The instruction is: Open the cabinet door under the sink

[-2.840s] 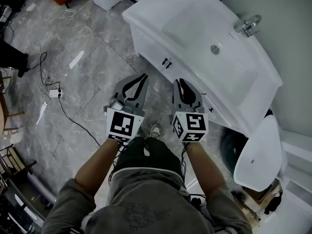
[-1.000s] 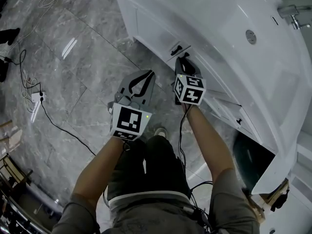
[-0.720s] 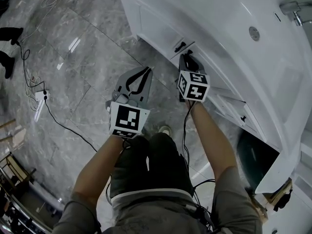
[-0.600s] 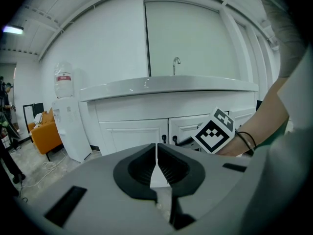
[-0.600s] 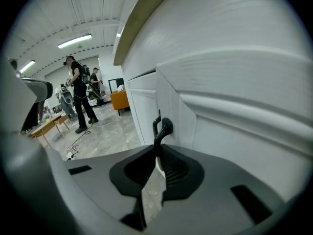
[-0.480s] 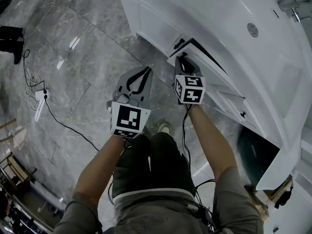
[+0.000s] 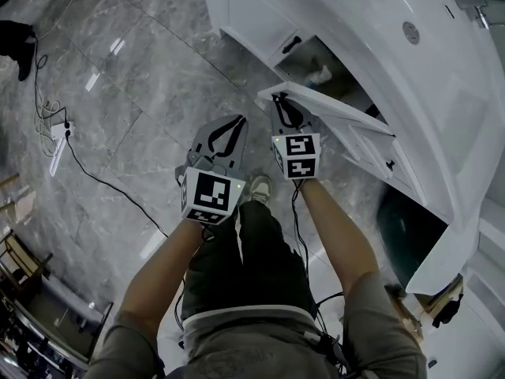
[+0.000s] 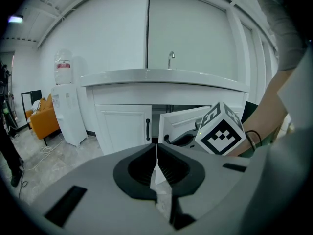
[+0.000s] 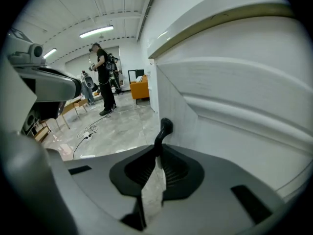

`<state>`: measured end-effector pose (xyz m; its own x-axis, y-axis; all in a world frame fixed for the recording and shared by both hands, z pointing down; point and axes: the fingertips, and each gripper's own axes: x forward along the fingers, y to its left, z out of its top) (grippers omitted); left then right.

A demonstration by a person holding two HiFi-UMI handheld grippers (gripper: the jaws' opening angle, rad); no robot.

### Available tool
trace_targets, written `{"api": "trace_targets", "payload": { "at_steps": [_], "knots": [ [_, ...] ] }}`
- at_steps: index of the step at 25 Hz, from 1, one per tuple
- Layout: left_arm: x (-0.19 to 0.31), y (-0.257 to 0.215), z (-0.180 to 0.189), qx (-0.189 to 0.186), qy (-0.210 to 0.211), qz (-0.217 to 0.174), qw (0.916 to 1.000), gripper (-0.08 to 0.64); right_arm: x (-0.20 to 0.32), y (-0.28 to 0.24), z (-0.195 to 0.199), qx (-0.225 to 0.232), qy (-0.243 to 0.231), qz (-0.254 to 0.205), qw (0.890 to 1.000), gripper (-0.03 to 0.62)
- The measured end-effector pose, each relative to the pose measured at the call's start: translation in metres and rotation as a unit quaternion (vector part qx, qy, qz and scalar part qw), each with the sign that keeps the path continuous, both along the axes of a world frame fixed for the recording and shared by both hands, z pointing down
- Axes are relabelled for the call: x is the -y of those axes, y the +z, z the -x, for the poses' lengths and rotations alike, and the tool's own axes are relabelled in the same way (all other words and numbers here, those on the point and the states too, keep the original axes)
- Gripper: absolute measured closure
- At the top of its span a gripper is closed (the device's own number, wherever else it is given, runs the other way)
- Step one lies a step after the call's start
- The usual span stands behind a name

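1. Right gripper view: the right gripper (image 9: 157, 158) is clamped on the black handle (image 9: 163, 130) of the cabinet door (image 9: 177, 102).
2. Head view: the door is shown standing partly open beneath the sink (image 7: 371, 61).
3. Left gripper view: the left gripper (image 8: 156, 155) is pressed together, empty, apart from the door.

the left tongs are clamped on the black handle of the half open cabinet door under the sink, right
Not quite: it is the right tongs, not the left, that are clamped on the black handle of the half open cabinet door under the sink. The right gripper view shows the handle between them; the left tongs are shut on nothing.
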<state>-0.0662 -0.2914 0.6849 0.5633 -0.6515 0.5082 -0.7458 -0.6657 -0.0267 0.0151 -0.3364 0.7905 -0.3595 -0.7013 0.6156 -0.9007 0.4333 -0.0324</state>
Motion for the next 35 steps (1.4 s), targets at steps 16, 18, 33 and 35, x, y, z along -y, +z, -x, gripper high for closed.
{"api": "trace_targets", "payload": {
  "at_steps": [16,18,33,35],
  "knots": [
    [-0.090,0.022,-0.034,0.007,0.050,0.050,0.9975,0.535,-0.160,0.002,-0.014,0.001,-0.055,0.022,0.998,0.541],
    [-0.104,0.026,-0.044,0.012,0.069,0.058,0.9958,0.535,-0.177,0.003,-0.023,-0.001,-0.046,0.028,0.999,0.540],
    [-0.144,0.020,-0.093,0.045,0.179,0.102,0.9775,0.535,-0.250,0.014,-0.101,-0.005,0.088,0.108,0.990,0.537],
    [-0.145,0.018,-0.097,0.048,0.185,0.102,0.9762,0.535,-0.251,0.013,-0.103,-0.008,0.093,0.111,0.989,0.537]
  ]
}}
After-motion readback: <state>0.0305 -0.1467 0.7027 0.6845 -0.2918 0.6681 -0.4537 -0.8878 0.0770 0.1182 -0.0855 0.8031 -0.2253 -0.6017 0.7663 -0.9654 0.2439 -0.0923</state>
